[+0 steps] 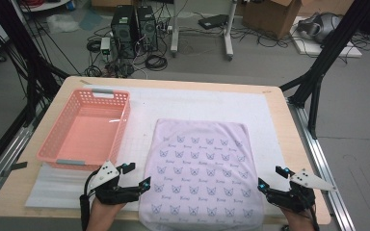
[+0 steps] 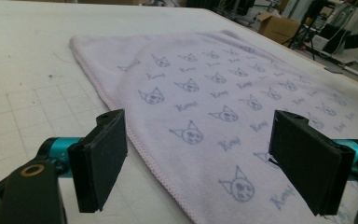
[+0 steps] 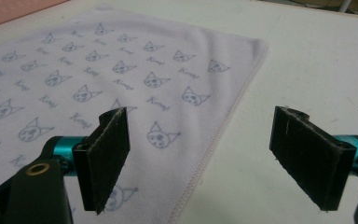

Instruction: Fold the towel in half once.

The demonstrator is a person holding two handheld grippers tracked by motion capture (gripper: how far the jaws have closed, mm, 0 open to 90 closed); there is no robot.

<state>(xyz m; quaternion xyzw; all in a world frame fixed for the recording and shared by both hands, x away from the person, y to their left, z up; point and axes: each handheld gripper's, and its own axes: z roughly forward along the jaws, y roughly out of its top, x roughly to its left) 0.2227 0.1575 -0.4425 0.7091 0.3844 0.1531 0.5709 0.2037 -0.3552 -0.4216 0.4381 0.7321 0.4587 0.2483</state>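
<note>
A pale lilac towel [image 1: 202, 175] printed with small cat faces lies spread flat on the desk [image 1: 289, 120], its near hem reaching the desk's front edge, and everything else is best placed against it. The left tool [image 1: 136, 178] sits just off the towel's near left edge and the right tool [image 1: 270, 179] just off its near right edge; both are released, jaws standing wide with nothing between the pads. In the left gripper view the stitched hem [image 2: 142, 149] runs between the black jaws, and the right gripper view shows the opposite hem [image 3: 205, 161] the same way, which suggests the two hands are lined up to pinch both near corners together, probably for a fold. A salmon-pink basket [image 1: 84, 127] stands empty to the left of the towel, likely the place for it once folded. Under the towel a white gridded mat [image 1: 173, 103] covers the wooden top. Beyond the towel's far end, the floor holds two computer towers [image 1: 134, 26], tangled cables and cardboard boxes [image 1: 270, 14].
</note>
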